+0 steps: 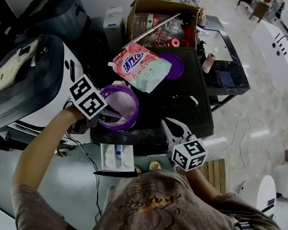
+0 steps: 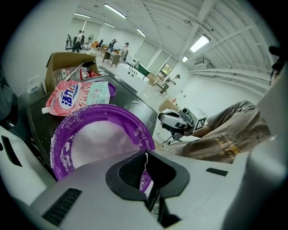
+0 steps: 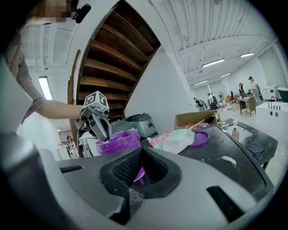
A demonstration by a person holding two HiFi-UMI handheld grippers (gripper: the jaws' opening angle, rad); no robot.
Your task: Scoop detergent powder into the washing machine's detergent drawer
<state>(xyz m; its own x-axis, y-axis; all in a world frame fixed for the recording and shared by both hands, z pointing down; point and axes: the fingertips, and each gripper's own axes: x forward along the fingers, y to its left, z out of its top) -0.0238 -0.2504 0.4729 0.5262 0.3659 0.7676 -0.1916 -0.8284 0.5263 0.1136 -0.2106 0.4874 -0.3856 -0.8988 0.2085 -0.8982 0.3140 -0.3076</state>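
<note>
A purple bowl (image 1: pixel 122 106) holding white detergent powder sits at the black table's front left corner. My left gripper (image 1: pixel 109 114) is shut on its near rim, and the bowl (image 2: pixel 96 134) fills the left gripper view just beyond the jaws. My right gripper (image 1: pixel 172 129) hovers at the table's front edge, to the right of the bowl, shut on a purple scoop (image 3: pixel 137 183) dusted with powder. The white detergent drawer (image 1: pixel 116 157) stands pulled out below the table edge, between the grippers. The washing machine (image 1: pixel 24 85) is at the left.
A pink detergent bag (image 1: pixel 141 65) lies behind the bowl, with a purple lid (image 1: pixel 176 66) to its right. A cardboard box (image 1: pixel 166 20) of clutter stands at the back. Some spilled powder (image 3: pixel 229 160) lies on the black table (image 1: pixel 187 110).
</note>
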